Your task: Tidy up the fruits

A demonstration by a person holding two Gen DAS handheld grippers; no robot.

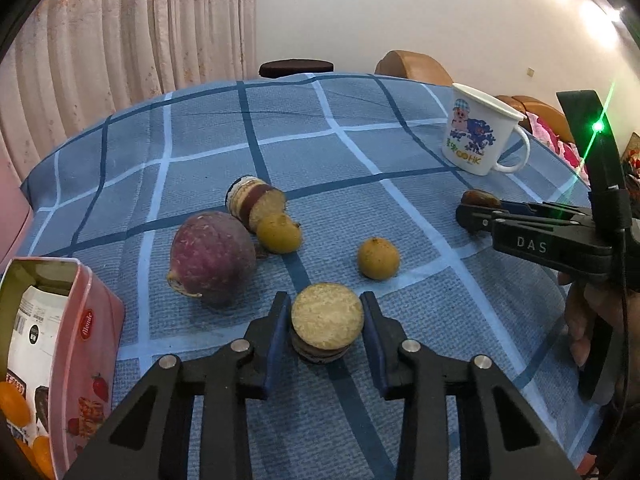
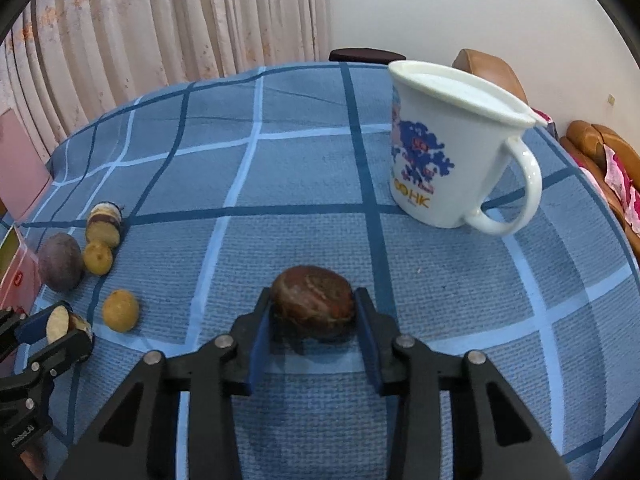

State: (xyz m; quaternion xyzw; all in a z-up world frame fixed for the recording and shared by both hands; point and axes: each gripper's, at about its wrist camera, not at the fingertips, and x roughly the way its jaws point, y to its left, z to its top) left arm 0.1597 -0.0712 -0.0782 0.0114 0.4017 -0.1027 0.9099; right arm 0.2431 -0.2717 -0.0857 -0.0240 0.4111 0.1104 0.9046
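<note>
My left gripper (image 1: 326, 318) is shut on a cut sweet potato piece (image 1: 327, 316) with a pale cut face, low over the blue checked tablecloth (image 1: 340, 160). My right gripper (image 2: 314, 308) is shut on a dark brown oval fruit (image 2: 314, 306). It also shows in the left wrist view (image 1: 478, 212) at the right. On the cloth lie a purple round fruit (image 1: 212, 258), another cut sweet potato piece (image 1: 256, 202) and two small yellow fruits (image 1: 279, 232) (image 1: 378, 258).
A pink tin box (image 1: 60, 352) holding orange fruit and packets stands at the left front. A white printed mug (image 2: 452, 148) stands at the right back. Curtains, a dark stool (image 1: 296, 68) and brown chairs lie beyond the table.
</note>
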